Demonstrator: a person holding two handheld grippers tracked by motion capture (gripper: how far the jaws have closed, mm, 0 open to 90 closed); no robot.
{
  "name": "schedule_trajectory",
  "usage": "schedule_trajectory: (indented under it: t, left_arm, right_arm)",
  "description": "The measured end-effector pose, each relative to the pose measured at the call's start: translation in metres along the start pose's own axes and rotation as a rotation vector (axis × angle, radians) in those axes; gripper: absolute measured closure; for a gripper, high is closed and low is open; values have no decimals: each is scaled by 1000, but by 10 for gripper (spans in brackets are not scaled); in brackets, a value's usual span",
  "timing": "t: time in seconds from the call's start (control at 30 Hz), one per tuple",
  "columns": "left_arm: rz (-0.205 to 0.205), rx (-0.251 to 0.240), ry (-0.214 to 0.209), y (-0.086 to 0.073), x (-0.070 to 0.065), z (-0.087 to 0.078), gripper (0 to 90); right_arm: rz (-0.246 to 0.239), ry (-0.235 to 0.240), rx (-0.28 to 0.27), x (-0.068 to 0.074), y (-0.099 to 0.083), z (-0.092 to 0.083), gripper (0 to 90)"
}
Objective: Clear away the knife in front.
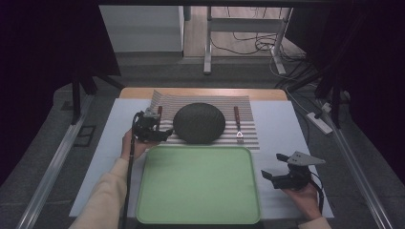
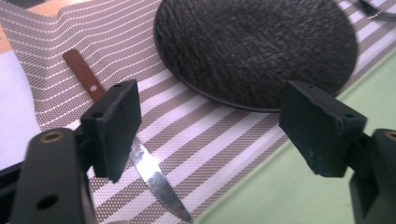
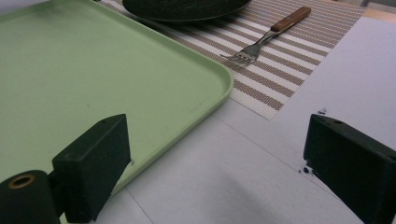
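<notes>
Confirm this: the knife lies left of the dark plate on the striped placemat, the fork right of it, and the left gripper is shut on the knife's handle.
Not quite. The left gripper is open, its jaws wide apart above the knife, as the left gripper view shows. The rest holds: knife left of the dark plate on the striped placemat, fork right.

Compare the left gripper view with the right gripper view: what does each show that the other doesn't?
Left gripper view alone: the wooden-handled steel knife on the striped placemat, partly behind one of the open left gripper jaws. Right gripper view alone: the wooden-handled steel fork and the white table cover under the open right gripper. Both share the round dark woven plate, the brown-and-white striped placemat and the pale green plastic tray.
</notes>
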State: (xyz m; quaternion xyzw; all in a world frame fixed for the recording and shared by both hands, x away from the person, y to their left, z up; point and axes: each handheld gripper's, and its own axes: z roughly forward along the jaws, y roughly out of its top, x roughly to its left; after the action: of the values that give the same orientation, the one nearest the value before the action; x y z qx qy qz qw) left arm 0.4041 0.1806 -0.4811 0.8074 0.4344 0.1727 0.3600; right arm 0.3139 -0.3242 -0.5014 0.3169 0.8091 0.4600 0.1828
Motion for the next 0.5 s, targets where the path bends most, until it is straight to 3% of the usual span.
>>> schedule_trajectory:
  t: [0.37,0.5]
  left_arm:
    - [14,36,-39,-4,4,15,429]
    - [15,58,-40,-6,6,22,571]
  right_arm:
    - [0,-6,2,0,-1,1,73]
    - [-2,-8,4,0,-1,1,72]
